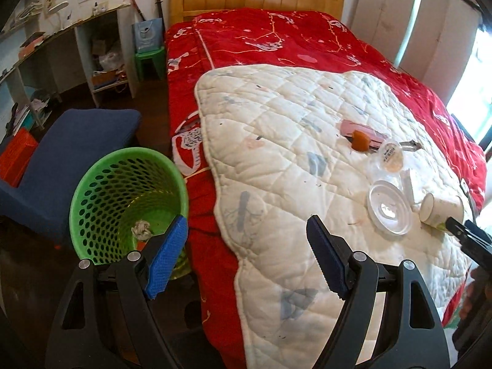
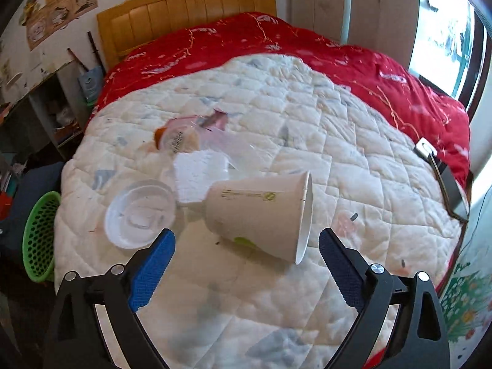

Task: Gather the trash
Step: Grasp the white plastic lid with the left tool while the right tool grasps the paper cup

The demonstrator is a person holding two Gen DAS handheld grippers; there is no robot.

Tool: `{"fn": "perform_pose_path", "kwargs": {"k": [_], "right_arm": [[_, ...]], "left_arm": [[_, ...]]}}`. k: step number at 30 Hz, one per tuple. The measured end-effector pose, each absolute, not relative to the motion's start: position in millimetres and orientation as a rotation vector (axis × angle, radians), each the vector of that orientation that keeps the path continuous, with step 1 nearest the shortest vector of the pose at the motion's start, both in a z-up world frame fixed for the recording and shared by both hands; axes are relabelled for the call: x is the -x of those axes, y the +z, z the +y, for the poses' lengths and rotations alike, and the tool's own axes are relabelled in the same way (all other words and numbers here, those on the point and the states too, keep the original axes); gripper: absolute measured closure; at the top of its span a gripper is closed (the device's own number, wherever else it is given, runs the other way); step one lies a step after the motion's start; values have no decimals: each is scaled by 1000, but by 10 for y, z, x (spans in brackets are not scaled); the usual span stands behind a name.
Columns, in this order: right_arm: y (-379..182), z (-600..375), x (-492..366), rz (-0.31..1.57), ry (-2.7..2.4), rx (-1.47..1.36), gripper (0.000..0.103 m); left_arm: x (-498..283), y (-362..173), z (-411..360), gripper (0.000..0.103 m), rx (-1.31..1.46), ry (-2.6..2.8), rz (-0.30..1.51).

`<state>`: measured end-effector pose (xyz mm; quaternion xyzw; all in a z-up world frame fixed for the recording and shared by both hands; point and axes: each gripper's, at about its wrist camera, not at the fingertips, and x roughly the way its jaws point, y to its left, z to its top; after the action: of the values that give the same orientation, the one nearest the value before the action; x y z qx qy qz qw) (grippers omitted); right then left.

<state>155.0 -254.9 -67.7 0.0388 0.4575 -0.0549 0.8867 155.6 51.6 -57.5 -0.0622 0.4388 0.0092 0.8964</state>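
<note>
Left gripper (image 1: 247, 233) over bed edge, jaws spread, nothing between; green basket (image 1: 92, 184) on floor beside bed, crumpled paper (image 1: 142, 229) inside. Right gripper (image 2: 246, 246) jaws spread wide, empty, just short of tipped paper cup (image 2: 261, 215) on white quilt (image 2: 353, 169); clear lid (image 2: 138, 212), foam piece (image 2: 200, 178), jelly cup (image 2: 180, 138) close behind

Left gripper (image 1: 247, 235) wide open — green basket (image 1: 92, 184), quilt (image 1: 292, 123) litter.
</note>
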Motion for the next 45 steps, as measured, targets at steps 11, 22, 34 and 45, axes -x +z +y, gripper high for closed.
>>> {"fn": "perform_pose_path", "kwargs": {"k": [11,22,34,45], "right_arm": [[-968,-2585,-1866,1001,-122,-80,10],[-1041,-2658,-1926,1042,-89,-133,44],[-832,-2687,-1722,1007,-16,-127,62],[-771,-2699,-1568,995,44,-147,78]], "left_arm": [[-1754,-643,230,24,141,-61,958],[-2000,-728,-337,37,82,-247,985],[-2285,-1098,-807,64,62,-394,1083],[-2364,-1258,-941,92,57,-412,1101]]}}
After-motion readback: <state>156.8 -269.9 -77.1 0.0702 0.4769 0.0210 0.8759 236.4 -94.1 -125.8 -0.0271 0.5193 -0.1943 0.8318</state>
